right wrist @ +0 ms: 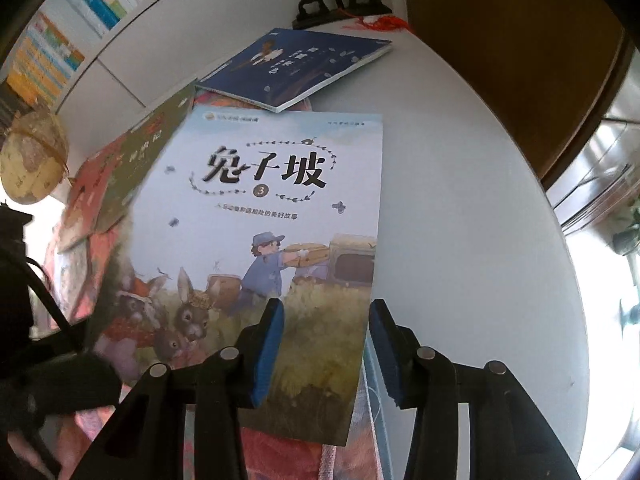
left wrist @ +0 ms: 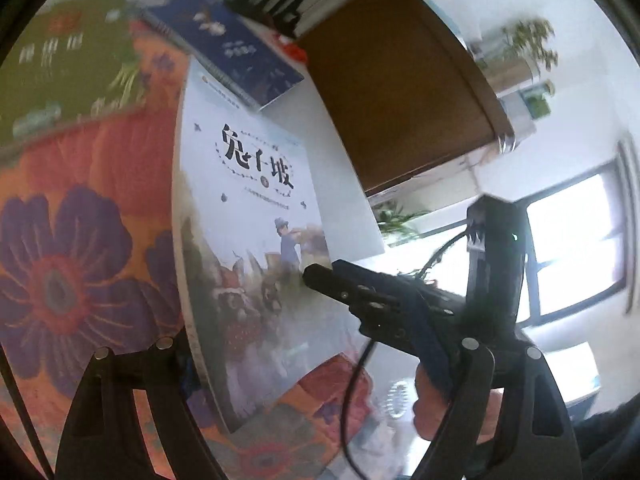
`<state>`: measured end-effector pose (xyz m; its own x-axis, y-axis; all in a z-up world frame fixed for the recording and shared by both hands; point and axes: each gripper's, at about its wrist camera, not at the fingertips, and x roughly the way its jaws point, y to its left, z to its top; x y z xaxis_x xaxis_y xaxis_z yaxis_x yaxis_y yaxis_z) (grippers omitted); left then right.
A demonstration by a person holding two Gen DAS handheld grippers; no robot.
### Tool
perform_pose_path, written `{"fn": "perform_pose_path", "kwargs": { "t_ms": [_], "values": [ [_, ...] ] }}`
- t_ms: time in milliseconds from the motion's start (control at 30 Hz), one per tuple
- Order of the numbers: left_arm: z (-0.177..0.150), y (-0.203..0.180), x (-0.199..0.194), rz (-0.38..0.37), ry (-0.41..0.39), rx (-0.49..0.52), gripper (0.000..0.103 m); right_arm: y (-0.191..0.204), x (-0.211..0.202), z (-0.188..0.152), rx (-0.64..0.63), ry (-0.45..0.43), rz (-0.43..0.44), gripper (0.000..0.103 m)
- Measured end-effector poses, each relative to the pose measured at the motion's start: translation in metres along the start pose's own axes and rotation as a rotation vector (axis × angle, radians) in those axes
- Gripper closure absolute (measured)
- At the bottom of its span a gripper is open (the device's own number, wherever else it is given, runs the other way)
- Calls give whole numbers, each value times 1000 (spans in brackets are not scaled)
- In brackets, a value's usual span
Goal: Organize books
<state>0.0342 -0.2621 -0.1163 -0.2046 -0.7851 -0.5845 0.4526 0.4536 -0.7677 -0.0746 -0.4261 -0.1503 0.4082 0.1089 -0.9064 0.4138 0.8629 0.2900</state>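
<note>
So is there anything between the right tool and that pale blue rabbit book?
Nothing visible. The right tool straddles the lower right edge of the rabbit book, one blue pad over the cover, the other just outside the edge. Whether the pads press it I cannot tell. The dark blue book lies beyond it.

The pale rabbit-cover book (right wrist: 272,248) stands tilted up, its lower right corner between the right claw's (right wrist: 326,352) blue pads. Beyond the claw a navy book (right wrist: 296,66) lies flat; a green one (right wrist: 140,160) lies upper left.
</note>
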Motion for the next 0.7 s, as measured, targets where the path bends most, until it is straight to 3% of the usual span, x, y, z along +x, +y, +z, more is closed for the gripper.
{"fn": "perform_pose_path", "kwargs": {
  "t_ms": [167,267,433,567,700],
  "values": [
    [11,4,-6,-125,-8,-57,21,-10,-6,0,23,7,108,56],
    [14,11,-12,-218,-8,-108,21,-24,-8,-6,96,20,238,43],
    [9,25,-21,-372,-41,-249,21,-54,-10,-21,267,19,441,43],
    [9,28,-17,-354,-33,-265,21,-63,-9,-26,331,20,512,42],
    [2,29,-24,-328,-48,-278,21,-51,-22,-24,285,-35,478,42]
  ]
}}
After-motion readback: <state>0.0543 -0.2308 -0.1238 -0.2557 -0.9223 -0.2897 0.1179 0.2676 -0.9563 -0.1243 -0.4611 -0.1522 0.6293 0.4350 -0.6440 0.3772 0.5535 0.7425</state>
